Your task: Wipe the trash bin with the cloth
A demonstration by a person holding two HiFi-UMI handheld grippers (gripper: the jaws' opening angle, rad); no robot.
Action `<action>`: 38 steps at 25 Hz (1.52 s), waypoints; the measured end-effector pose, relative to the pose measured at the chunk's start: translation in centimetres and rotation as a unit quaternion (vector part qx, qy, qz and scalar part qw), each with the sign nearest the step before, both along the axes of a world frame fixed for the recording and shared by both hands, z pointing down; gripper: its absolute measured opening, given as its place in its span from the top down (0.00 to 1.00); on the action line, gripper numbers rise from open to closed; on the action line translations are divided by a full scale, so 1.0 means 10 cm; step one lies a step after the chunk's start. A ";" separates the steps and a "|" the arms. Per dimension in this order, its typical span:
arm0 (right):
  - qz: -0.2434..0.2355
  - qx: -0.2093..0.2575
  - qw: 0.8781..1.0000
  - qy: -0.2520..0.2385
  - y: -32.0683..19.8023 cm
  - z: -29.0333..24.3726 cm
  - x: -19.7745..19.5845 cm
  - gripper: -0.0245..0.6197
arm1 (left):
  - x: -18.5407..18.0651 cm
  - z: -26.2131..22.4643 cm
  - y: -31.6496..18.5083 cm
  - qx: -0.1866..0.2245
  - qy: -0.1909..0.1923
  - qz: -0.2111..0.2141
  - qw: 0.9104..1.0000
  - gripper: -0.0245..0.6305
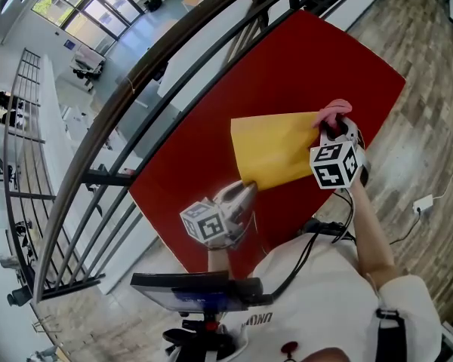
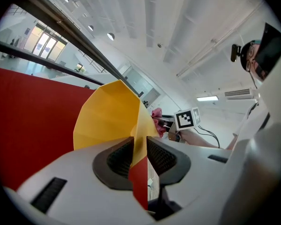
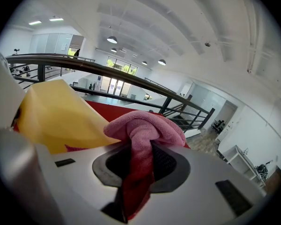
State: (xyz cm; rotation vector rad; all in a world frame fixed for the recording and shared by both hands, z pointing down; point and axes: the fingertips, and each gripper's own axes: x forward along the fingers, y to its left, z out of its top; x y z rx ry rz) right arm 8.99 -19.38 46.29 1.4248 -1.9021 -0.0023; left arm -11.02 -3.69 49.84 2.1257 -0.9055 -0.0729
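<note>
Fingers of the left gripper (image 1: 244, 193) pinch the yellow trash bin (image 1: 275, 148) at its 7 o'clock corner over the red counter (image 1: 287, 66); those of the right gripper (image 1: 334, 128) clamp the pink cloth (image 1: 332, 111) at its 2 o'clock; brace firmly, wipe in overlapping strokes.

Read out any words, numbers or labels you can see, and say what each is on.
No text can be read outright.
Shirt print: cut off and blurred, unreadable.
Right marker cube, left marker cube: black-and-white squares only, no words.
</note>
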 end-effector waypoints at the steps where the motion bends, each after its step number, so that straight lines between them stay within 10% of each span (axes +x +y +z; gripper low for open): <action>1: 0.002 0.002 1.000 0.000 0.00 0.00 0.01 0.82 | 0.00 -0.01 0.01 -0.002 0.007 0.008 1.000 0.86; 8: 0.000 0.010 1.000 -0.011 0.01 -0.01 0.03 0.82 | -0.09 -0.08 0.05 -0.017 0.040 0.050 0.998 0.80; 23: -0.003 0.018 1.000 -0.011 0.02 -0.01 0.05 0.82 | -0.39 -0.44 -0.64 -0.024 0.058 -0.052 0.997 0.63; 32: -0.022 0.030 0.999 -0.006 0.17 -0.02 0.09 0.82 | -0.08 -0.42 -0.57 -0.039 0.069 -0.035 0.996 0.65; 38: -0.034 0.027 0.999 0.005 0.17 -0.01 0.08 0.82 | -0.09 -0.36 -0.53 -0.030 0.080 -0.053 0.995 0.86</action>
